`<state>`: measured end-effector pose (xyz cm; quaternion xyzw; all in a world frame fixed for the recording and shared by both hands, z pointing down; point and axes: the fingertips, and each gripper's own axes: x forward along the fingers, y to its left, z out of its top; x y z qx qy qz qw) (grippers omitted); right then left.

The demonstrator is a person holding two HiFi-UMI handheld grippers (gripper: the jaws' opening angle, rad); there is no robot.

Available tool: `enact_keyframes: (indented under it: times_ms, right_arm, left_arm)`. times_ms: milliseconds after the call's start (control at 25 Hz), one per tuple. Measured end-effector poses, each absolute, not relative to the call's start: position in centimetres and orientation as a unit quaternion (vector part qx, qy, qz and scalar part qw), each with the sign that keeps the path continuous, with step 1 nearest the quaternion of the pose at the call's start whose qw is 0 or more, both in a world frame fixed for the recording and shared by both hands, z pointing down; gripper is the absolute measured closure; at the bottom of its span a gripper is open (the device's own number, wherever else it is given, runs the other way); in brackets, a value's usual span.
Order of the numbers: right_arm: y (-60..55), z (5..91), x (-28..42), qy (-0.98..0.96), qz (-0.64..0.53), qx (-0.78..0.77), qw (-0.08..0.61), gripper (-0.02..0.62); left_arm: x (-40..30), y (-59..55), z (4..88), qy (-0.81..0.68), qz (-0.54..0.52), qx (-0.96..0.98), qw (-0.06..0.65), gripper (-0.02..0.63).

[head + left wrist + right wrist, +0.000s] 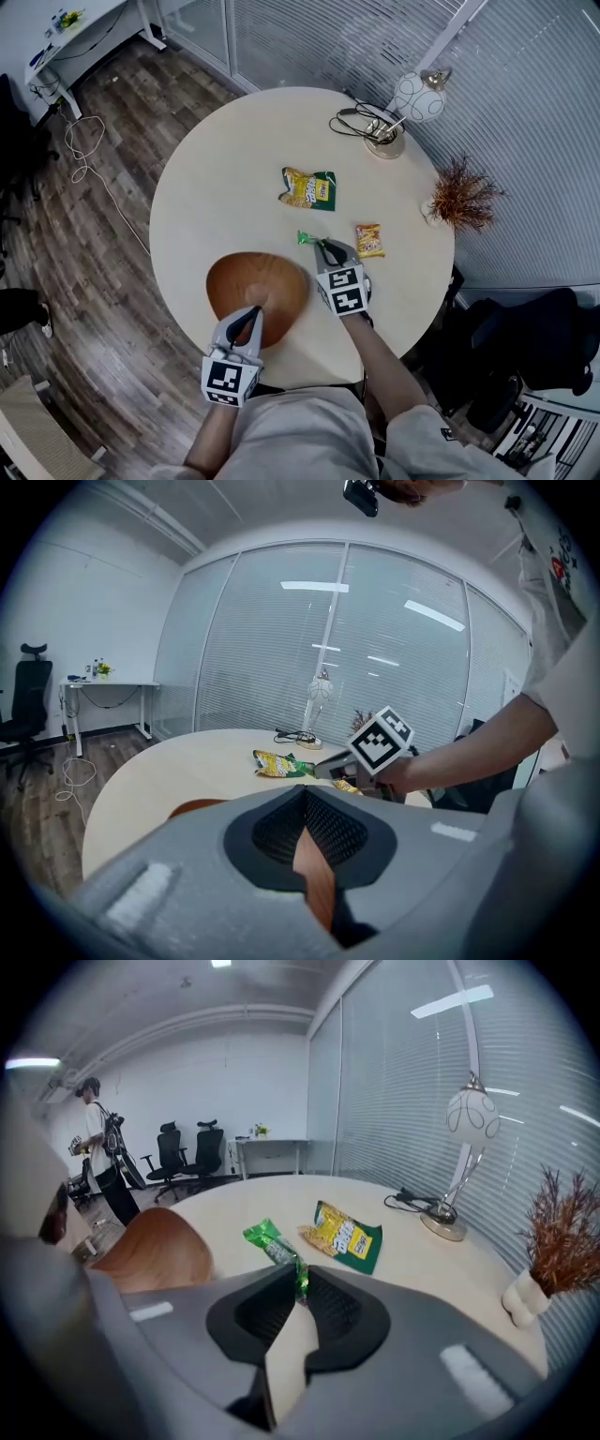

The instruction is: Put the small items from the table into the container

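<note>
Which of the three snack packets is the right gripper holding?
The small all-green packet, pinched in the right gripper; the larger yellow-and-green packet and the orange packet lie free.

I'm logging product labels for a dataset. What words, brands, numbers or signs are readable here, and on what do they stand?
Nothing reads as clear text.
Yellow-and-green snack packet: print too small to read.
Orange packet: print too small to read.
Green packet, in the right hand-held gripper: print blurred.
Marker cube: black-and-white squares, no letters.
Shirt: red print, cut off by the picture's edge, unreadable.
</note>
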<state>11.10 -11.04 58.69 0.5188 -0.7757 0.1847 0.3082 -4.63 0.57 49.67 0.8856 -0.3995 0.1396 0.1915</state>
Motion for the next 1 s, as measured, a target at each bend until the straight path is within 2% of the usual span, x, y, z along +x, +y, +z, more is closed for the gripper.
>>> enact_keyframes:
  times_ms: [240, 480, 760, 1000]
  right_arm:
    - [-6.9, 53.8, 5.0, -0.823, 0.166, 0.467, 0.276, 0.554]
    - [-1.6, 56.7, -1.5, -0.842, 0.19, 0.403, 0.304, 0.552]
    - [0.8, 59.6, -3.1, -0.836, 0.214, 0.389, 0.323, 0.538]
    - [1.7, 57.6, -2.8, -0.844, 0.216, 0.401, 0.284, 0.491]
  left_arm:
    - [-6.4, 0.3, 49.4, -0.428, 0.132, 0.874, 0.187, 0.609]
    - [-8.9, 0.6, 49.3, -0.465, 0.139, 0.856, 0.177, 0.609]
    - [-9.8, 1.2, 48.9, -0.48, 0.117, 0.849, 0.188, 0.609]
    - [-9.5, 1.4, 48.7, -0.477, 0.116, 0.851, 0.185, 0.609]
